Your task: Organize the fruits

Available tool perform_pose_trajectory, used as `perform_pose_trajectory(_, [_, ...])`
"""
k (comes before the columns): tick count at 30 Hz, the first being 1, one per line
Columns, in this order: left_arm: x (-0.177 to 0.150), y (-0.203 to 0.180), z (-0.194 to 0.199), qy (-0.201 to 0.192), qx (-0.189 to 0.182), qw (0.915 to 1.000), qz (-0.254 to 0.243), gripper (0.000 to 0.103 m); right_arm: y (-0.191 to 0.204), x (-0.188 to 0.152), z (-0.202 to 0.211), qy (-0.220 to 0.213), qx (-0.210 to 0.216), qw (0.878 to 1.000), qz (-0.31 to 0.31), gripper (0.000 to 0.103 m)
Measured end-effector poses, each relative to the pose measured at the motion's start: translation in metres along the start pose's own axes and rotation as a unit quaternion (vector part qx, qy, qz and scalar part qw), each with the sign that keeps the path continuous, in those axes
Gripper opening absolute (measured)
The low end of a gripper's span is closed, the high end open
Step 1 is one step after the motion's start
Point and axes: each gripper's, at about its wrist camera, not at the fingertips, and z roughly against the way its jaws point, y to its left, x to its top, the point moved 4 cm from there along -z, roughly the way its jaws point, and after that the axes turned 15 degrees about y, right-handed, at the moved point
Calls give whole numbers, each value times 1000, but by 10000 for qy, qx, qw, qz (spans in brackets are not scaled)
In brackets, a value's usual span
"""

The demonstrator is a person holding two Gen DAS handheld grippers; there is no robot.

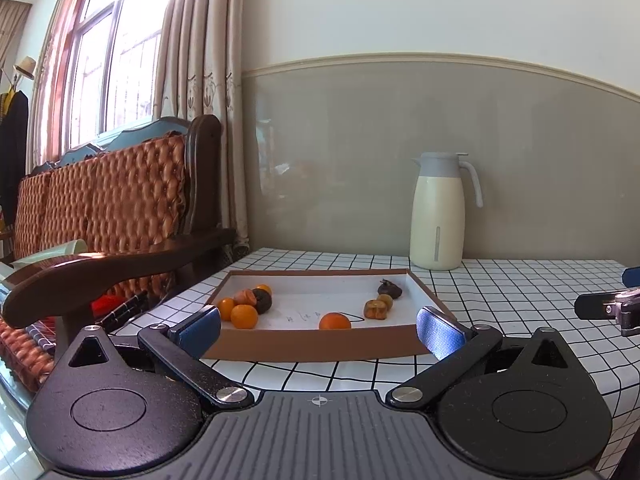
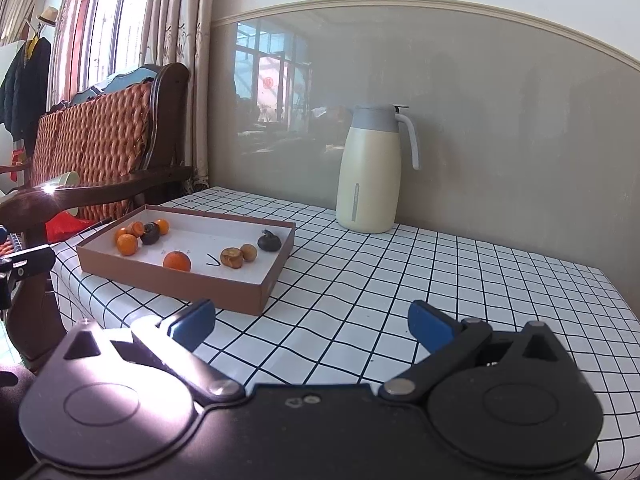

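No fruit is held: the left claw (image 1: 318, 330) and right claw (image 2: 312, 326) are both spread wide and hang short of the tray (image 1: 316, 344) on the bench (image 2: 400, 280). A sorting pick seems to be pending. The near orange (image 1: 335, 321), smooth and round, would need centring between the pads. Shrivelled dark fruit (image 1: 390, 289) lies at the cardboard tray's right end.
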Motion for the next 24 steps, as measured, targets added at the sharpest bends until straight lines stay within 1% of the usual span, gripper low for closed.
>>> perform_pose_trajectory(24, [0, 0, -1, 4, -24, 10000, -51, 103, 0, -1, 0, 39, 9, 10000, 1, 97])
